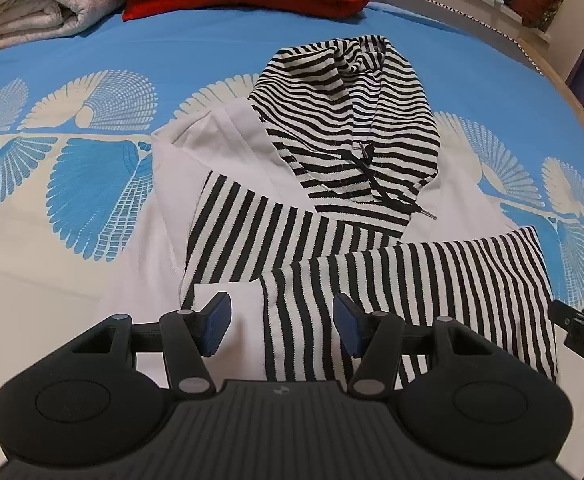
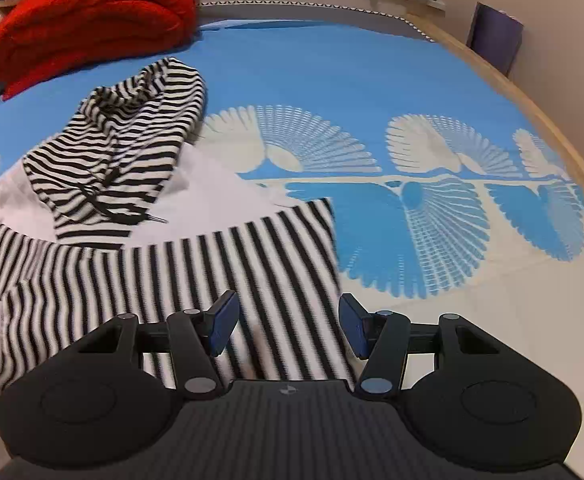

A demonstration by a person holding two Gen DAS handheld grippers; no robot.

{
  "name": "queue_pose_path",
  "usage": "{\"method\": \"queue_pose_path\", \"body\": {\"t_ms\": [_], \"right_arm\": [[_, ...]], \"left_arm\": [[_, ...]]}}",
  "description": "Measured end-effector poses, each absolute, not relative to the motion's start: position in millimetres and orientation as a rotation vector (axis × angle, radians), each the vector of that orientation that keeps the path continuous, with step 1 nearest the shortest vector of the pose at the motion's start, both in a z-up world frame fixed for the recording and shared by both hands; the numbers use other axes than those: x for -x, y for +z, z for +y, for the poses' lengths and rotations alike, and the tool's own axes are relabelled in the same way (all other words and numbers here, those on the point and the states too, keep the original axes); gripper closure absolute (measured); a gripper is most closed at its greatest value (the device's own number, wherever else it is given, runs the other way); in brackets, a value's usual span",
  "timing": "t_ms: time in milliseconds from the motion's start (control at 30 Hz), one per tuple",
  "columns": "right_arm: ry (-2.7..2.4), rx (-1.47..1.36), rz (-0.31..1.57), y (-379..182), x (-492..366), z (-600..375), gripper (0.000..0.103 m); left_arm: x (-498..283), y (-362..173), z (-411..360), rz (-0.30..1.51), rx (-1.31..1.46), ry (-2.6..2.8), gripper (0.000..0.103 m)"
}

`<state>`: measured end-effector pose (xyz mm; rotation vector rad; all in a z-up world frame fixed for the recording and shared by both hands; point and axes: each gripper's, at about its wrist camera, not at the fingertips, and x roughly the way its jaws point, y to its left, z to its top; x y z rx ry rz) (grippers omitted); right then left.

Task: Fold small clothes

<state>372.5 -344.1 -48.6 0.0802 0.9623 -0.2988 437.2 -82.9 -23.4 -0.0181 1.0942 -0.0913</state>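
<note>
Hooded top (image 1: 292,200) — white body, black-and-white striped hood and sleeves — lying flat on the bed (image 1: 72,240), both sleeves folded across the chest. The left tool (image 1: 282,326) hovers over the crossed cuffs, the right tool (image 2: 289,326) over the outer edge of the striped sleeve; both stand wide apart, holding nothing. Judged light, limp knit that will drape and slip — best pinched at a hem or fold edge, through all layers.
</note>
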Motion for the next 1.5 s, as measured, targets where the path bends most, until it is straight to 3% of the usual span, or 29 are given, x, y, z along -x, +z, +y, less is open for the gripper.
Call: {"method": "queue_pose_path", "body": {"t_ms": [533, 700, 767, 1067, 1267, 1500], "right_arm": [[-0.34, -0.173, 0.943, -39, -362, -387, 0.046], [-0.301, -0.191, 0.936, -33, -361, -385, 0.046], [-0.284, -0.19, 0.935, -29, -361, -384, 0.046], [-0.269, -0.224, 0.93, -19, -359, -399, 0.046], [-0.253, -0.249, 0.934, -18, -356, -408, 0.046], [-0.258, -0.268, 0.957, -26, -357, -419, 0.046]], "left_arm": [[-441, -32, -98, 1.045, -0.008, -0.112, 0.043], [-440, -28, -87, 0.974, -0.04, -0.124, 0.074], [-438, -25, -82, 0.932, -0.057, -0.136, 0.081], [-435, -24, -66, 0.778, -0.16, -0.132, 0.087], [-512, -16, -81, 0.79, -0.083, -0.087, 0.087], [-663, -6, -134, 0.784, -0.055, -0.093, 0.087]]}}
